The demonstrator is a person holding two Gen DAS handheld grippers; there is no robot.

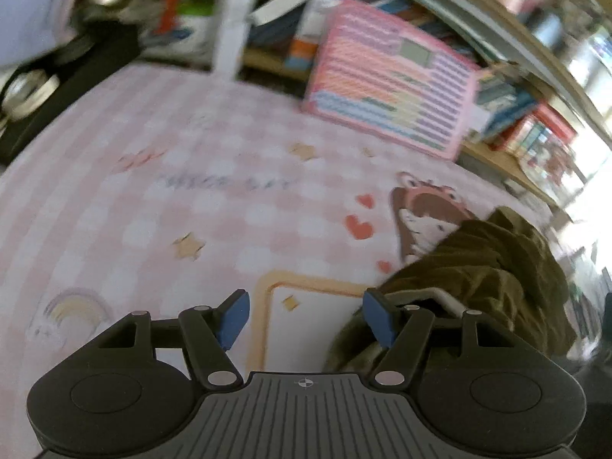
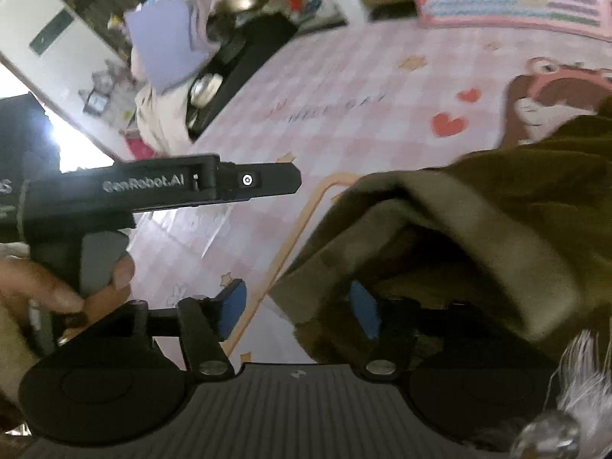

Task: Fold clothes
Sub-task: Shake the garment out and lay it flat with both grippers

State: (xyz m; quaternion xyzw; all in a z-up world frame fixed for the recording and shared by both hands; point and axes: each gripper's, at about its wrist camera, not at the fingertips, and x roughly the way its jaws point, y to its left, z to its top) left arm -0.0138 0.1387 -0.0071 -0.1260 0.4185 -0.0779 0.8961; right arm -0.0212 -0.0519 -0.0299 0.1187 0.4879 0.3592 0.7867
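Olive cloth, the garment (image 1: 478, 267), is lying bunched on your pink mat (image 1: 191, 191), right of your left gripper (image 1: 306, 315), whose jaws are gaping empty. Your right gripper (image 2: 298, 310) is also standing wide, one finger tucking under a hem, probably for lifting.

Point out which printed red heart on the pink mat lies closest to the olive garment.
The small lowest heart, right beside the olive garment. The other two sit higher on the pink mat.
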